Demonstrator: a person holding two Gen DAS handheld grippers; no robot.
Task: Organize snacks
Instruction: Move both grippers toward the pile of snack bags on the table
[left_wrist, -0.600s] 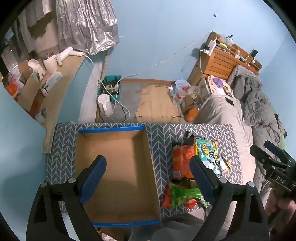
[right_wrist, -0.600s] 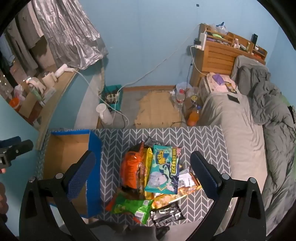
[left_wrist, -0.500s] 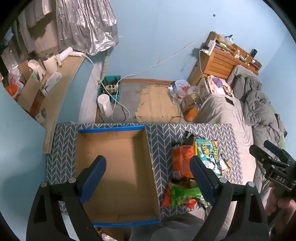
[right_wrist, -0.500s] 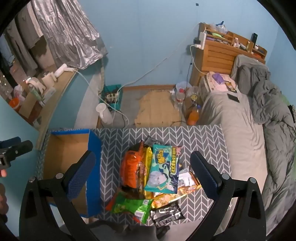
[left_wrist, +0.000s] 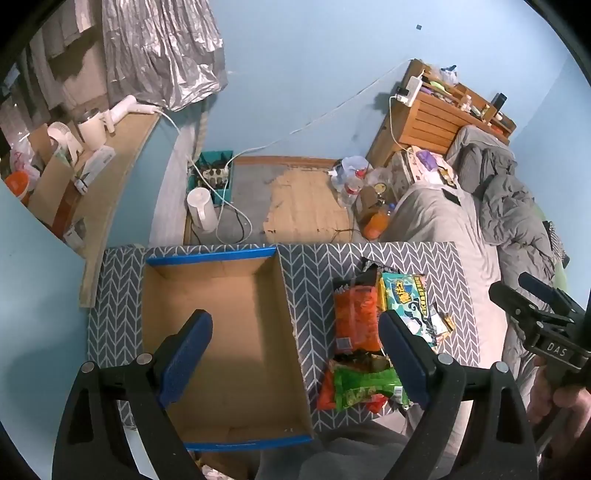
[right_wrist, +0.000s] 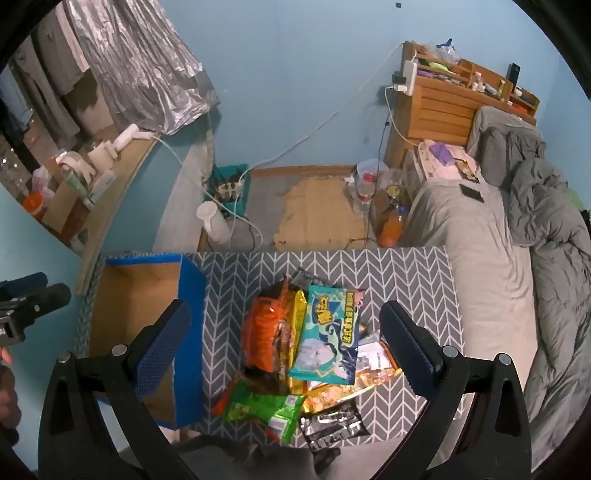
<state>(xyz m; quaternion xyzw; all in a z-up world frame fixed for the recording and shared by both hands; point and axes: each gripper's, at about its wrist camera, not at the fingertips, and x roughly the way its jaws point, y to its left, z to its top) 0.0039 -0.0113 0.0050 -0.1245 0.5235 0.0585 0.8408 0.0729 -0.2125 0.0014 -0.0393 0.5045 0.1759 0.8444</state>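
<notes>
Orange bag partly under teal bag; black packet mostly hidden behind both.

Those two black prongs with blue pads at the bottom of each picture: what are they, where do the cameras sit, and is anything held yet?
No robot here: a person holds a two-finger gripper in each hand, each with a fisheye camera looking along its fingers. The left wrist view shows the left gripper above an empty cardboard box with blue-taped edges. The right wrist view shows the right gripper above the snack pile: an orange bag, a teal bag, a green bag and a dark packet. Everything rests on a grey chevron-patterned surface. Both grippers are open and hold nothing.
</notes>
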